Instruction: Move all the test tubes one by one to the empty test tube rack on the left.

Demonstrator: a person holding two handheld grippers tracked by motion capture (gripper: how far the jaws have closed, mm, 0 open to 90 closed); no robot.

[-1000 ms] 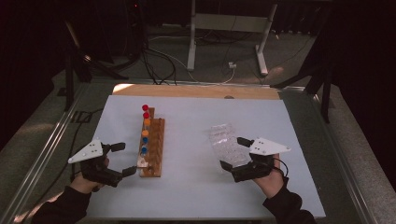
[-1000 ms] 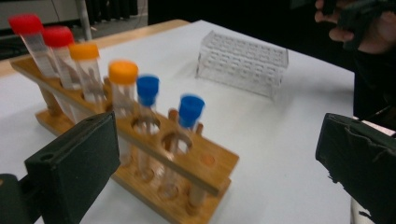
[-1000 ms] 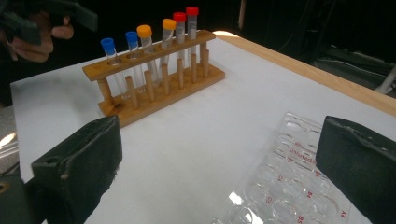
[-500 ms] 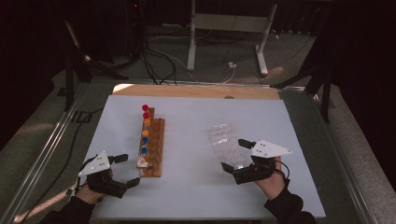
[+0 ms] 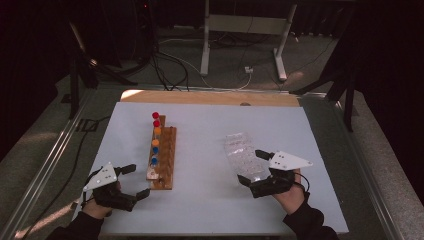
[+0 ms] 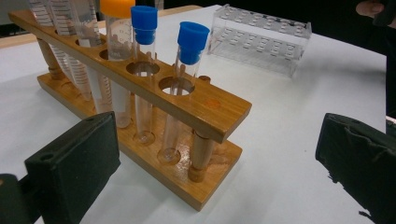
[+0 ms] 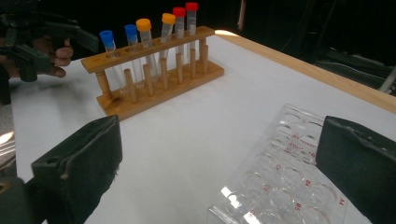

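While the wooden rack (image 5: 162, 156) stands where it did on the table (image 5: 210, 145), the left gripper (image 5: 131, 181) has drawn back toward the person and now sits just short of the rack's near end, fingers (image 6: 74, 161) wide apart and holding nothing. That reads as lining up on the nearest blue-capped tube (image 6: 184, 88). Right gripper (image 5: 251, 167) keeps its place, its fingers (image 7: 79, 163) spread around the clear tray (image 5: 244, 155).
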